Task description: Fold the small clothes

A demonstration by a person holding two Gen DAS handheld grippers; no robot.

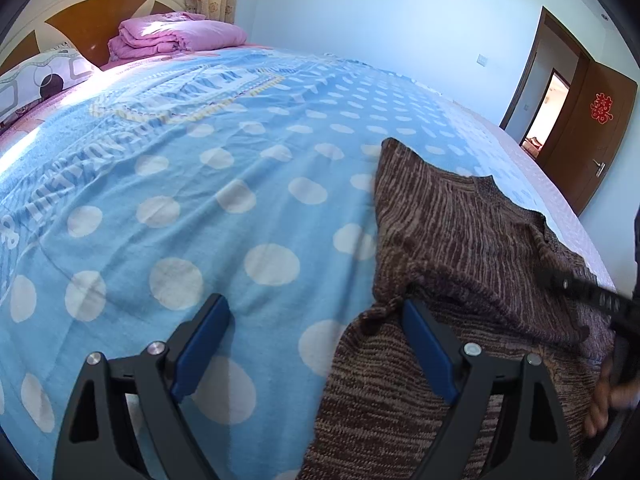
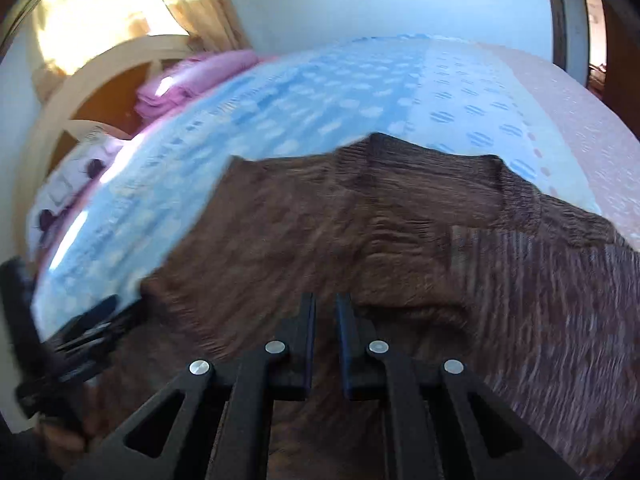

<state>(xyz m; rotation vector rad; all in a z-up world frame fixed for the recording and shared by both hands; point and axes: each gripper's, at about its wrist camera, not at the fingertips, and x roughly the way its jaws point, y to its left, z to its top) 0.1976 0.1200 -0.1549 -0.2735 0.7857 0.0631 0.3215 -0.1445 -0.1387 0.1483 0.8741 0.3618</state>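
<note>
On the left wrist view, your left gripper (image 1: 316, 344) stands spread wide and holds nothing; its right finger (image 1: 430, 356) lies against the folded edge of the brown knit sweater (image 1: 460, 232), which runs out of frame at the bottom and right. That one sweater lies on the blue polka-dot bedspread (image 1: 180, 184), near the bed's right edge. One folded pink quilt (image 1: 176, 36) and one patterned pillow (image 1: 40, 80) sit by the headboard (image 1: 80, 12). In the right wrist view, motion blur smears everything. Your right gripper (image 2: 325, 312) is nearly clenched, with sweater (image 2: 360, 216) beneath; whether it pinches cloth, you cannot tell.
</note>
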